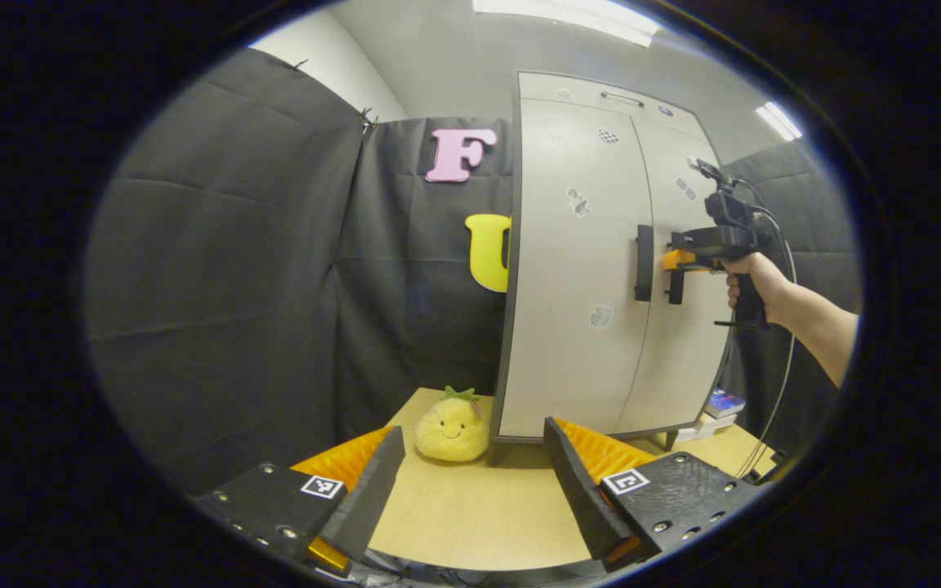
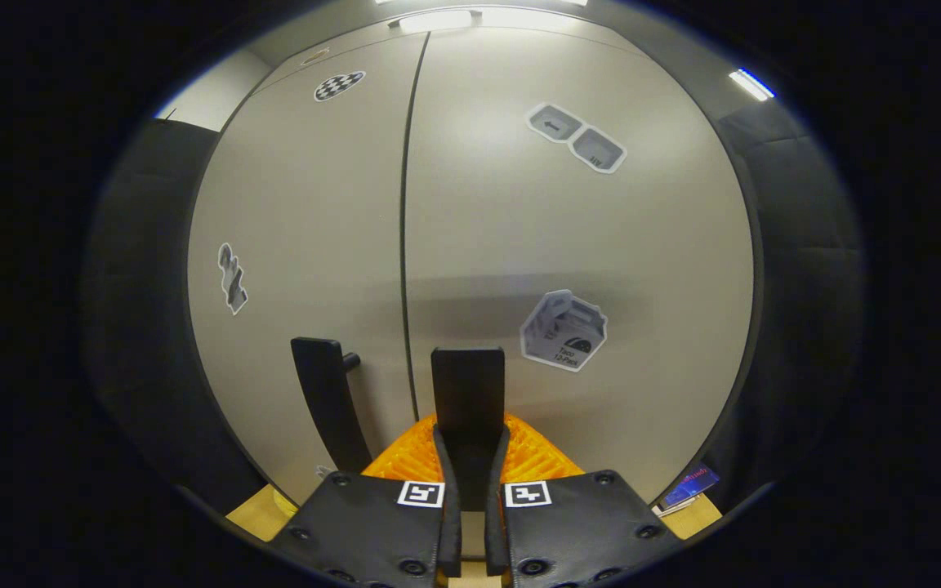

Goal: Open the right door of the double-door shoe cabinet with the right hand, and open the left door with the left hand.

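- Right gripper view: the right gripper (image 2: 470, 457) has its 2 fingers (image 2: 444, 474) drawn in against the sides of the right door handle (image 2: 468, 392), so I judge it clenched on that dark upright bar.
- The bar stands just right of the seam between the 2 doors. The left door handle (image 2: 325, 400) stands just beyond the seam, apart from the fingers.
- Both doors look closed, since the seam runs as one thin line up the cabinet (image 2: 585, 245).
- To do this step well, I would keep the squeeze firm and pull straight back first, then let the pull curve toward the hinge on the right edge. Twisting the grip could let the bar slip out.
- Left gripper view shows the same grasp from farther off: the right gripper (image 1: 677, 263) sits at the right handle (image 1: 674, 282) with the person's hand (image 1: 752, 282) behind it.
- That forearm (image 1: 818, 331) reaches in from the right, roughly level and nearly straight, which leaves room to draw back.
- The left gripper (image 1: 470, 457) hangs low and well back from the cabinet, with its fingers (image 1: 577, 482) spread wide and nothing between them.
- It hovers over a tan table (image 1: 479, 514), pointing toward the cabinet's lower left corner. A yellow plush toy (image 1: 452, 426) sits near that corner.
- The left handle (image 1: 644, 263) is well above and ahead of it, so the left hand's turn calls for a lift and a reach.
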A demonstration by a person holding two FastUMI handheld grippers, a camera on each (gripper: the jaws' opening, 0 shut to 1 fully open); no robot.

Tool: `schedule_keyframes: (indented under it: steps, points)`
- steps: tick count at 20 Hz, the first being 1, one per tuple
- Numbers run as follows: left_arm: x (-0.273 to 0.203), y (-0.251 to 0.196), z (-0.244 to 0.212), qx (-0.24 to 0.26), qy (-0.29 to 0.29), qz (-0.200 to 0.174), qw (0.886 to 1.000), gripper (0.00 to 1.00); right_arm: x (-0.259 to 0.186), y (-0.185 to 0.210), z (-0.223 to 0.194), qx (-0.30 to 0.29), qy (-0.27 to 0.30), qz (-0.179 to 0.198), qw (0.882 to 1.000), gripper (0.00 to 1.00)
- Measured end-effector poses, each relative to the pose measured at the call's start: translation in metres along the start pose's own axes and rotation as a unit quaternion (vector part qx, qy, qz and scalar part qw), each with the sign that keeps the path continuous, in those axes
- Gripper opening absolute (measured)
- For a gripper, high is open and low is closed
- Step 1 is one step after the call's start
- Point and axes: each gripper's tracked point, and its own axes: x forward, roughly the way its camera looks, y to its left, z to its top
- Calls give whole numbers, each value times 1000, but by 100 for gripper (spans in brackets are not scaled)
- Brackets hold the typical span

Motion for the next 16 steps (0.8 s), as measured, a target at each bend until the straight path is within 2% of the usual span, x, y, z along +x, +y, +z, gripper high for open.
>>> schedule_keyframes:
  steps: [1, 3, 4, 6, 7, 16]
  points:
    - [-1, -1, 0, -2, 0, 0, 1000, 100, 0, 1, 1, 8, 4, 5, 1000, 8]
    - [-1, -2, -2, -7, 2, -3, 1000, 99, -2, 1, 1, 0, 9, 10, 1000, 4]
    - [-2, -3, -2, -8, 3, -5, 1000, 100, -3, 1, 1, -4, 7, 9, 1000, 7]
    - [-5, -9, 1, -3, 1, -8, 1000, 100, -5, 1, 2, -3, 2, 11, 1000, 7]
    - [-7, -13, 2, 1, 0, -9, 1000, 100, -7, 1, 1, 0, 0, 13, 1000, 4]
    - [-24, -37, -1, 6, 9, -25, 1000, 100, -38, -2, -2, 9, -8, 33, 999, 7]
